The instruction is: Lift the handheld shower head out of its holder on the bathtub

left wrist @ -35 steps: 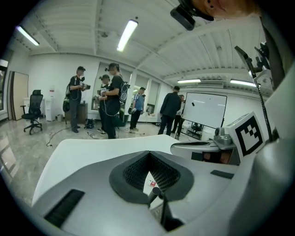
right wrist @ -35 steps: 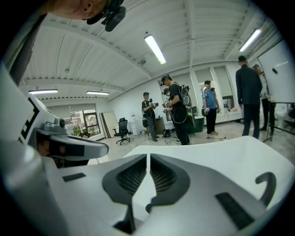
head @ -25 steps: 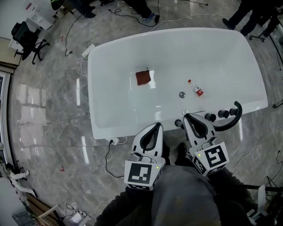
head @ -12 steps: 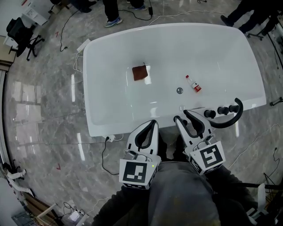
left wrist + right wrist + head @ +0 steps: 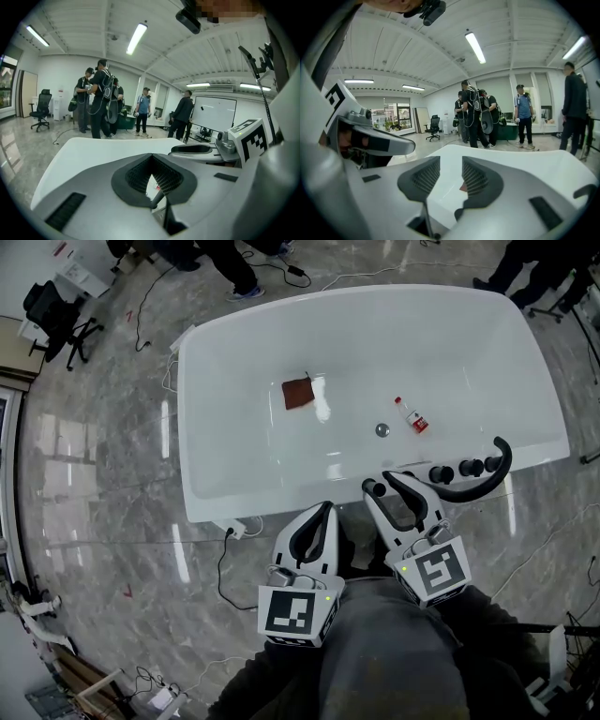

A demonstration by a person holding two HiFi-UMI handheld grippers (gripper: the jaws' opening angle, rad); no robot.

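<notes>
Nothing lifted yet: the black shower head [image 5: 476,491] lies in its holder on the bathtub [image 5: 244,495] rim. The right gripper [image 5: 380,482] has just been opening its jaws wide, nothing between them, just beside it. The left gripper [image 5: 326,507] is closed and empty. Reach, grasp and lift all remain

Inside the bathtub [image 5: 234,381], a cloth [image 5: 298,394] lies left of a bottle [image 5: 412,416]

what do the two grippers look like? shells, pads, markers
Both alike: left gripper and right gripper are white moulded plastic with black ribbed pads and a white cube bearing black square markers. Clothing is dark grey. Right jaws have just been opening, nothing between them.
</notes>
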